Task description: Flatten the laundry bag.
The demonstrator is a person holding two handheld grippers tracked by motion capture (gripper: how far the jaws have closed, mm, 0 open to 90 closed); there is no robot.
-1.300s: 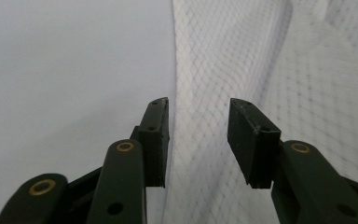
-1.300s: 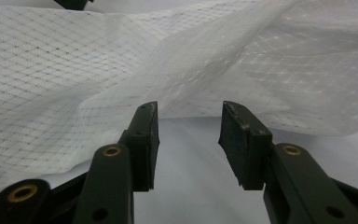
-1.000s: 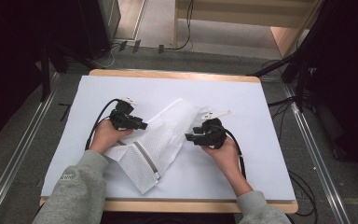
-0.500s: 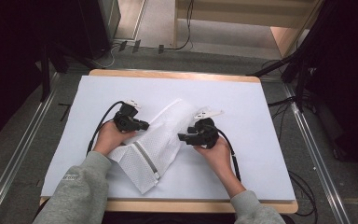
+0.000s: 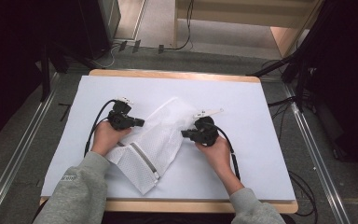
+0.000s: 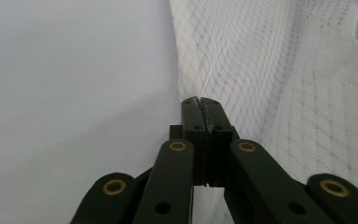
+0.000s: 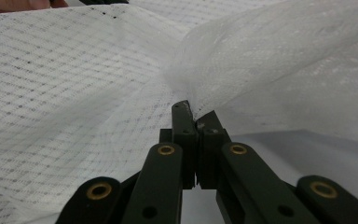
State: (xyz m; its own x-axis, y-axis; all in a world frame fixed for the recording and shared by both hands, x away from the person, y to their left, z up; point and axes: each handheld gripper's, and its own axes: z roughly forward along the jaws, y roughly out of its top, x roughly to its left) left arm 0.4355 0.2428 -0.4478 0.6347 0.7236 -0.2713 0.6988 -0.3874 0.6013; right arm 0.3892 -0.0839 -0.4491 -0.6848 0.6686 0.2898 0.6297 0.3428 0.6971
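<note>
High view: a white mesh bag [image 5: 154, 140] lies mid-counter [image 5: 261, 116]. Left gripper [image 5: 140, 122] and right gripper [image 5: 184, 134] have just clenched their fingers, each pinching the bag's edge.

One mesh bag [image 5: 154, 140], one zipper [image 5: 143, 159], two grippers, one table [image 5: 261, 116].
</note>
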